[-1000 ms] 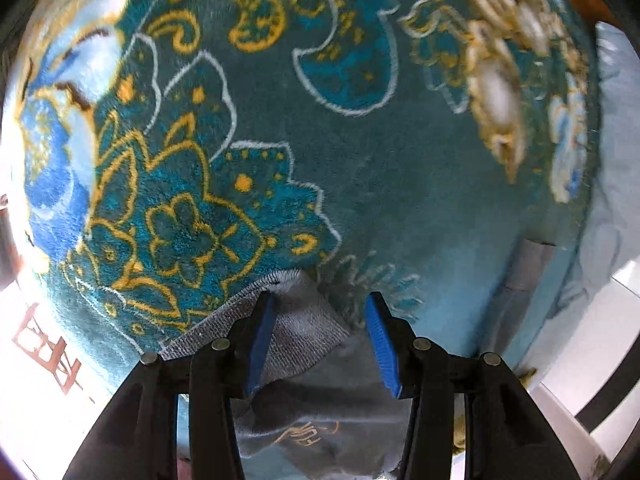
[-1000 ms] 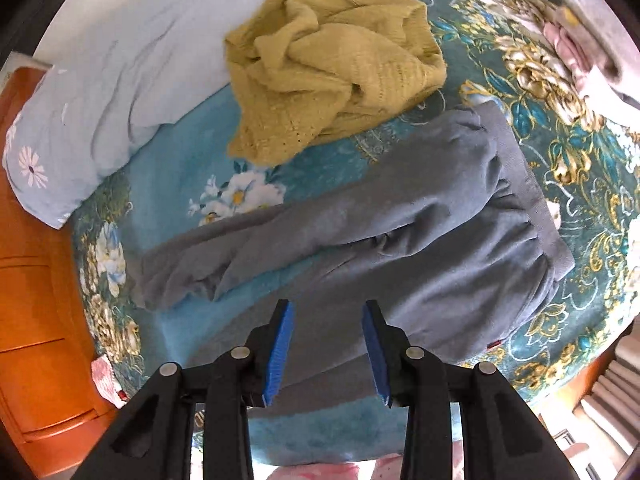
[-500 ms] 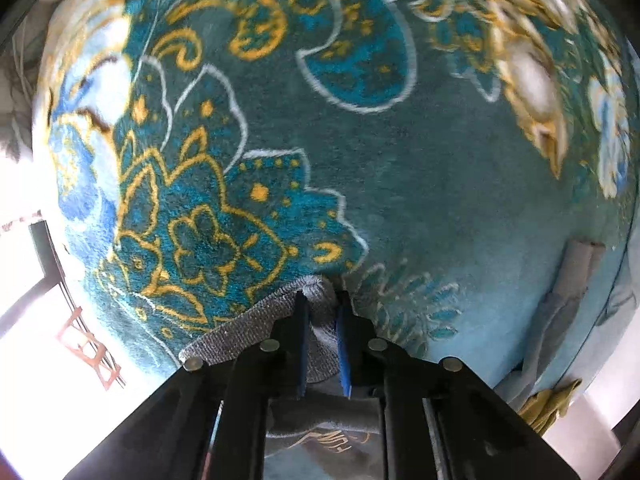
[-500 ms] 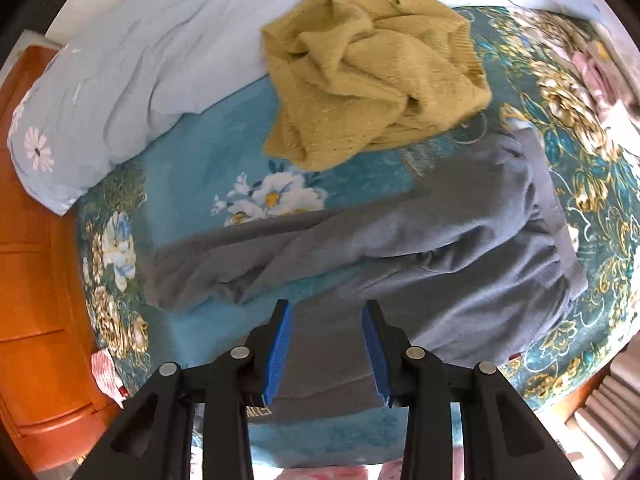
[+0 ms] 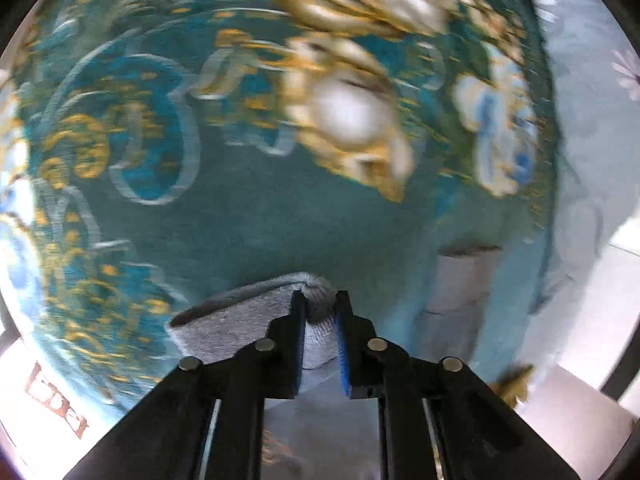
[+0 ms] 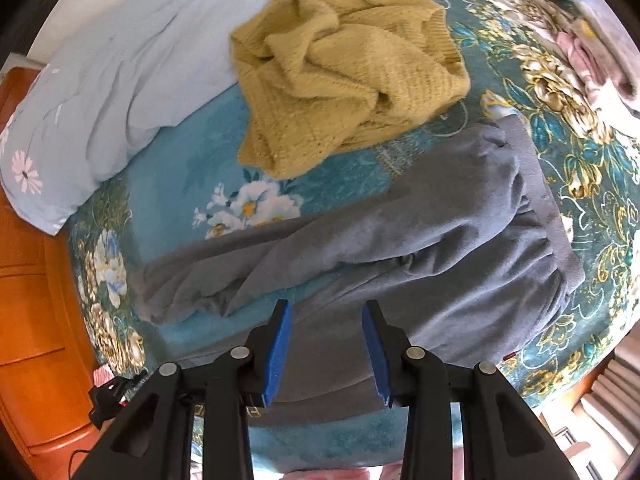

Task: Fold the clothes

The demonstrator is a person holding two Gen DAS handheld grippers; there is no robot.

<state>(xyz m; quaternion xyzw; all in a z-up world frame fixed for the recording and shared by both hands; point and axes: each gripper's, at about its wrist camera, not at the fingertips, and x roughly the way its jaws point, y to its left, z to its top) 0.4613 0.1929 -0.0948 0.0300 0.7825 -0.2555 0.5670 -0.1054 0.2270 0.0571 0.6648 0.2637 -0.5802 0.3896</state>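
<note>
In the left wrist view we see the left gripper (image 5: 320,320) clamped on a ribbed grey hem (image 5: 244,316), with a bunch of that cloth pinched between its blue pads (image 5: 342,354). The hem spreads out to the left of the jaws and is lifted a little off the teal floral blanket (image 5: 248,208), which fills most of the picture and is smeared by motion blur. To the right, further off, another grey cuff (image 5: 460,280) lies flat on the blanket. On the far right we make out a pale blue quilt (image 5: 588,128) with a daisy print, and a scrap of yellow knit shows near the lower right edge.

In the right wrist view the right gripper (image 6: 326,344) hangs with its jaws spread wide and nothing between them, above the near leg of the grey trousers (image 6: 420,248). The trousers lie across the blanket (image 6: 188,160), waistband on the right and both legs running to the left; the far leg is creased and ends in a rumpled cuff at the left. Beyond them a yellow knitted sweater (image 6: 344,72) sits in a crumpled heap, its far edge resting on the light blue quilt (image 6: 104,92) that covers the far left. Some pink and white clothes (image 6: 596,56) lie at the far right of the bed. An orange wooden cabinet (image 6: 28,320) stands along the left side.
</note>
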